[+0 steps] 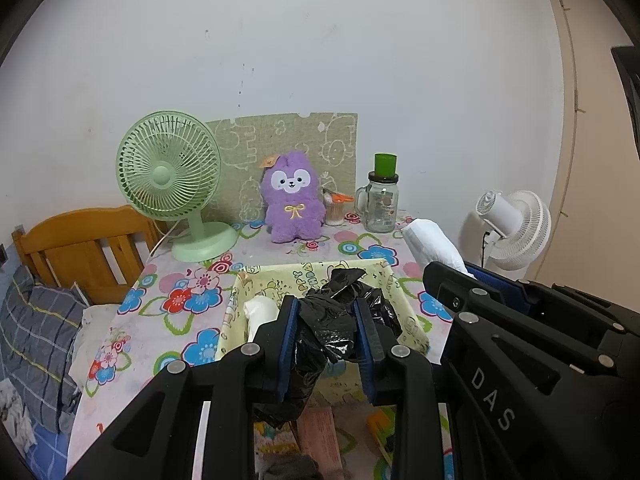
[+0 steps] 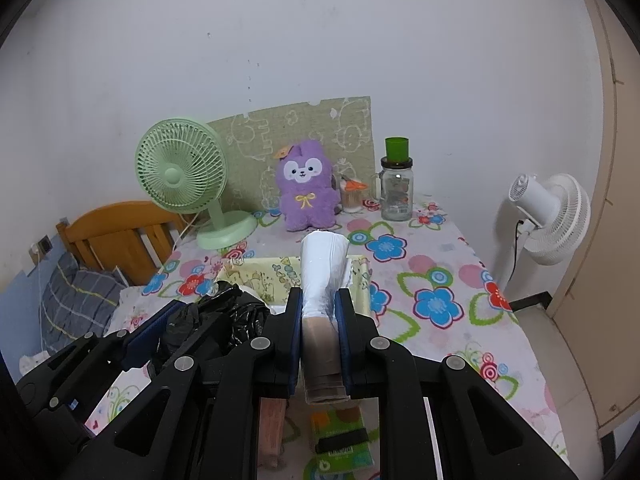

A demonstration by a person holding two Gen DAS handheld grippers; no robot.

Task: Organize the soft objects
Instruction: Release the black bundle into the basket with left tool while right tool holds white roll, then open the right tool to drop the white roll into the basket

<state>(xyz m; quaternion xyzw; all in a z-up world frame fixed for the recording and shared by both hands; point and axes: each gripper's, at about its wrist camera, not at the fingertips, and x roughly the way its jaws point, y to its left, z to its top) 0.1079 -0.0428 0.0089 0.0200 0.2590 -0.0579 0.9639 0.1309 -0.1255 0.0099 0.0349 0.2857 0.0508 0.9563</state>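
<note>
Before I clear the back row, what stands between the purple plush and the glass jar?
A small container of cotton swabs with something orange on top, seen in both wrist views between the purple plush and the glass jar.

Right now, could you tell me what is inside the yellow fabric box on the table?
A white roll lies at the left inside the yellow fabric box. The held black plastic bag covers the rest.
</note>
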